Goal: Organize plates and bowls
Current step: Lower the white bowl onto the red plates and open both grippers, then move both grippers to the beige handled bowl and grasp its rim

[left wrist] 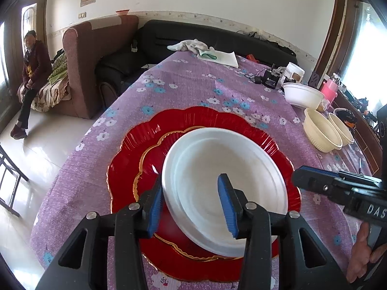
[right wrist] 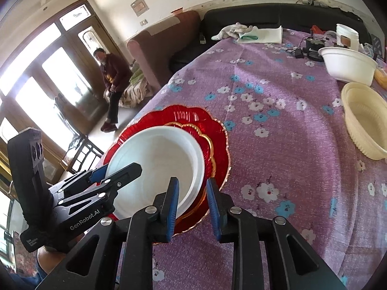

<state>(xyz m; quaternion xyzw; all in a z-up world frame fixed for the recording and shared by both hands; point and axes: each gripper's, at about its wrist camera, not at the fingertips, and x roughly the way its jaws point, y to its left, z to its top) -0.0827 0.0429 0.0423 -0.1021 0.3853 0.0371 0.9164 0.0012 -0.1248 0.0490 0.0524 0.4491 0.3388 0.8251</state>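
Plates stacked; bowls not yet gathered.

White plate (left wrist: pixel 225 188) tilted atop small red gold-rimmed plate (left wrist: pixel 150 159) and large red scalloped plate (left wrist: pixel 208 118), on purple floral tablecloth (left wrist: pixel 183 82). Left gripper (left wrist: pixel 191 207) open, straddling white plate's rim. Right gripper (right wrist: pixel 192 205) open, straddling stack's near edge. Remaining, by judgement: white bowl (right wrist: pixel 348 65) standing apart from nested cream bowls (left wrist: pixel 324 133).

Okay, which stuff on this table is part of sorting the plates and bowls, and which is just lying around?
Part of the job:
- white plate
- red plates stacked beneath it
- white bowl
- cream bowls

Just lying about:
- white cloth
- paper pad
- black device with cables
- white tub
- pink bottle
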